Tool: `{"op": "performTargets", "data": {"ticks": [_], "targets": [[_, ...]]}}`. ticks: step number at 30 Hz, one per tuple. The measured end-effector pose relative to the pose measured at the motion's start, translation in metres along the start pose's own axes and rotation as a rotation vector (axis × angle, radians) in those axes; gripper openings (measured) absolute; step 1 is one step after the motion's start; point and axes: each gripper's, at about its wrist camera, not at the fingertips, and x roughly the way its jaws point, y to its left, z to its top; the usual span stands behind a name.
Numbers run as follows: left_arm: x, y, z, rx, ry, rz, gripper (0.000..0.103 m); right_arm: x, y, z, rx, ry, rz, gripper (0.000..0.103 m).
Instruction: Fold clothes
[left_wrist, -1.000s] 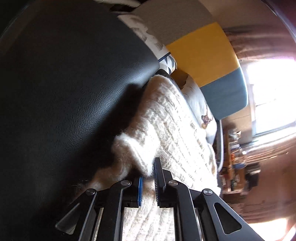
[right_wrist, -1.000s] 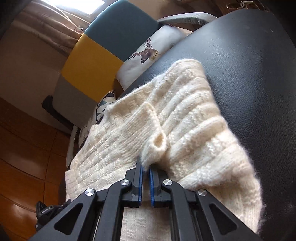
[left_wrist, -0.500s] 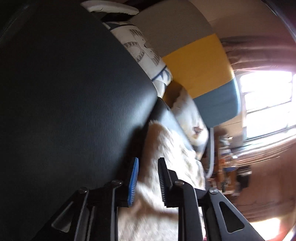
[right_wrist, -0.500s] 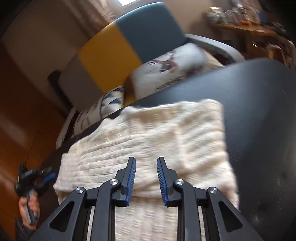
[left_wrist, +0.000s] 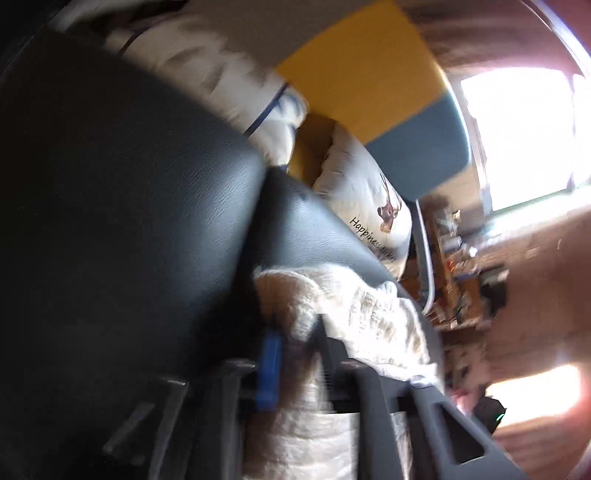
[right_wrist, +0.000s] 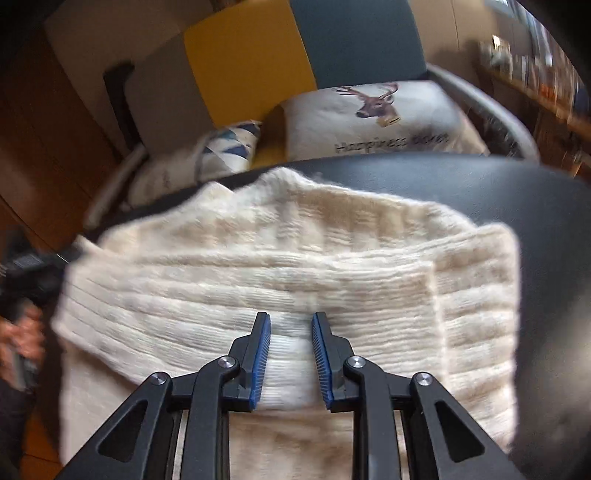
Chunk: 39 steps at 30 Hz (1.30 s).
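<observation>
A cream knitted sweater (right_wrist: 288, 258) lies folded on a black leather seat (right_wrist: 517, 192). My right gripper (right_wrist: 290, 325) is open and hovers just above the sweater's near part, holding nothing. In the left wrist view the sweater (left_wrist: 354, 310) lies along the seat next to the black backrest (left_wrist: 129, 221). My left gripper (left_wrist: 295, 332) is open, and a fold of the sweater's edge sits between its jaws; the view is blurred.
Behind the seat stands a chair with a yellow, grey and teal back (right_wrist: 258, 62) holding a deer-print pillow (right_wrist: 376, 114) and a triangle-pattern pillow (right_wrist: 229, 144). Cluttered shelves (left_wrist: 465, 273) lie at the right. A bright window (left_wrist: 524, 133) is beyond.
Both grippers let go of the sweater and opened. The right one drew back and turned square to the sweater. The left one swung along the seat edge.
</observation>
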Motion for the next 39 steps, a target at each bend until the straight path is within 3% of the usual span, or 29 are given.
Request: {"op": "performTargets", "data": {"ticks": [2,4,7,13,15,21,26,30,34,35,37,39], "targets": [[-0.017,-0.021,-0.007,0.09,-0.087,0.012,0.012,0.004,0.007,-0.003,-0.046,-0.009,-0.047,0.021],[-0.028,-0.051,-0.019,0.248,-0.177,0.16,0.012,0.007,0.014,-0.008,-0.078,-0.024,-0.085,0.021],[-0.019,-0.046,-0.017,0.22,-0.142,0.188,0.013,0.007,0.015,-0.012,-0.094,-0.041,-0.099,0.021],[-0.001,-0.035,-0.011,0.164,-0.076,0.24,0.019,0.005,0.006,-0.01,-0.054,-0.044,-0.048,0.021],[-0.024,-0.036,-0.014,0.174,-0.106,0.241,0.019,0.004,0.008,-0.009,-0.061,-0.036,-0.05,0.021],[-0.058,-0.03,-0.052,0.328,-0.026,0.213,0.025,-0.007,0.01,0.0,-0.019,-0.016,-0.028,0.022],[-0.054,-0.021,-0.085,0.368,0.063,0.153,0.025,-0.028,0.018,0.001,-0.022,-0.06,-0.011,0.022],[-0.052,-0.017,-0.098,0.337,0.09,0.13,0.025,-0.029,0.023,0.001,-0.039,-0.056,-0.018,0.023],[-0.051,-0.016,-0.099,0.327,0.058,0.117,0.025,-0.022,0.021,-0.003,-0.034,-0.045,-0.046,0.023],[-0.049,-0.016,-0.097,0.322,0.045,0.122,0.019,-0.019,0.018,-0.006,-0.034,-0.038,-0.064,0.023],[-0.048,-0.017,-0.096,0.304,0.002,0.145,0.007,-0.008,0.013,-0.014,-0.047,-0.005,-0.119,0.022],[-0.047,-0.018,-0.101,0.314,-0.033,0.226,0.006,-0.004,0.009,-0.024,-0.052,-0.035,-0.117,0.022]]}}
